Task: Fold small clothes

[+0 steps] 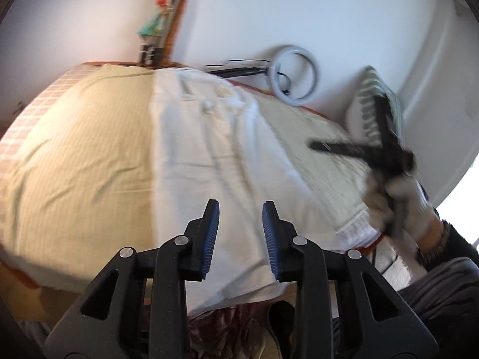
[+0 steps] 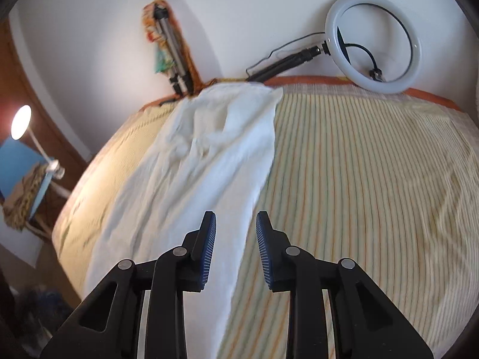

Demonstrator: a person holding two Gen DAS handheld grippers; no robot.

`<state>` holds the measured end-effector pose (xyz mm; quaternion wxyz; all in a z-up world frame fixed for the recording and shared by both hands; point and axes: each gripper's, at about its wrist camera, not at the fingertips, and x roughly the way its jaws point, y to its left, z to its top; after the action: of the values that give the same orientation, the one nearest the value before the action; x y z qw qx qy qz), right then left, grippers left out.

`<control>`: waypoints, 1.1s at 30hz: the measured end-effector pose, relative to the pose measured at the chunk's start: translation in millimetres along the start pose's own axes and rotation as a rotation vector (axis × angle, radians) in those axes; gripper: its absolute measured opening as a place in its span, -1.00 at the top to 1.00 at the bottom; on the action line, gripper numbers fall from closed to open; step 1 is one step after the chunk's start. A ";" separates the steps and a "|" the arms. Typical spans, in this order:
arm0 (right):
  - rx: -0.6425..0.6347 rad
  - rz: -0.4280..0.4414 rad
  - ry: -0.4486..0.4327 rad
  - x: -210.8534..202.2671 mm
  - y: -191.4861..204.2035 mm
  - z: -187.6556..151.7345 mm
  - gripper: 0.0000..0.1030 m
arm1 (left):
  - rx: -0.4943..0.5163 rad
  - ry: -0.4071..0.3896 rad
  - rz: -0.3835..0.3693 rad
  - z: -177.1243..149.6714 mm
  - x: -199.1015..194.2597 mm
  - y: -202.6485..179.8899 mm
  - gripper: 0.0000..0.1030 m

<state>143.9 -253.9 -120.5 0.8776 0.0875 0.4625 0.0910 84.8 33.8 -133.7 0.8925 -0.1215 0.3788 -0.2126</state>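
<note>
A white garment (image 1: 215,161) lies spread lengthwise on the striped bed cover (image 1: 74,155), reaching from the near edge to the far edge. My left gripper (image 1: 241,212) is open and empty, above the garment's near end. In the right wrist view the same garment (image 2: 194,179) runs along the bed's left part, and my right gripper (image 2: 235,224) is open and empty over its right edge. The right gripper also shows blurred in the left wrist view (image 1: 380,149), held by a gloved hand (image 1: 401,206).
A ring light (image 2: 374,45) on a black stand leans against the wall at the bed's far edge. A tripod (image 2: 176,59) stands by the wall. A lit lamp (image 2: 21,122) is at the left. A striped pillow (image 1: 374,101) lies at the far right.
</note>
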 end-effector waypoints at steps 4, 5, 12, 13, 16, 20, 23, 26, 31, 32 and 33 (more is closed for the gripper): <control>0.009 0.063 0.121 -7.1 4.9 -39.4 0.49 | -0.013 0.019 0.046 0.4 -6.4 15.2 0.44; 0.021 0.090 0.142 -8.3 5.7 -46.8 0.49 | 0.001 0.020 0.058 -1.7 -7.3 13.8 0.44; 0.000 0.165 0.208 -6.2 16.7 -73.2 0.49 | 0.103 0.044 0.023 -23.2 4.8 -21.6 -0.06; -0.012 0.149 0.214 -4.4 18.9 -76.1 0.49 | 0.124 0.052 0.022 -27.5 8.2 -28.5 -0.06; 0.006 0.158 0.250 3.4 18.1 -83.1 0.52 | 0.234 0.087 0.081 -41.1 29.6 -51.3 -0.06; 0.016 0.171 0.242 4.4 16.4 -85.9 0.75 | 0.347 0.102 0.169 -54.2 55.4 -65.9 -0.06; 0.042 0.192 0.252 5.8 12.5 -86.8 0.83 | 0.356 0.127 0.187 -59.2 72.9 -57.6 0.73; 0.057 0.203 0.259 6.9 11.7 -88.7 0.85 | 0.294 0.140 0.117 -56.6 77.4 -43.5 0.98; 0.117 0.273 0.260 0.2 0.5 -86.7 0.88 | 0.212 0.129 -0.004 -46.3 59.2 -48.1 0.99; 0.110 0.269 0.261 0.1 -0.1 -87.1 0.88 | 0.225 0.137 0.001 -47.2 62.0 -48.6 0.99; 0.089 0.248 0.266 2.3 1.1 -88.3 0.88 | 0.235 0.165 0.002 -49.6 66.2 -48.1 0.99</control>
<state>72.0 -246.2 -171.2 0.7861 0.1696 0.5637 0.1886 76.1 -42.5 -190.8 0.8666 0.0023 0.4235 -0.2637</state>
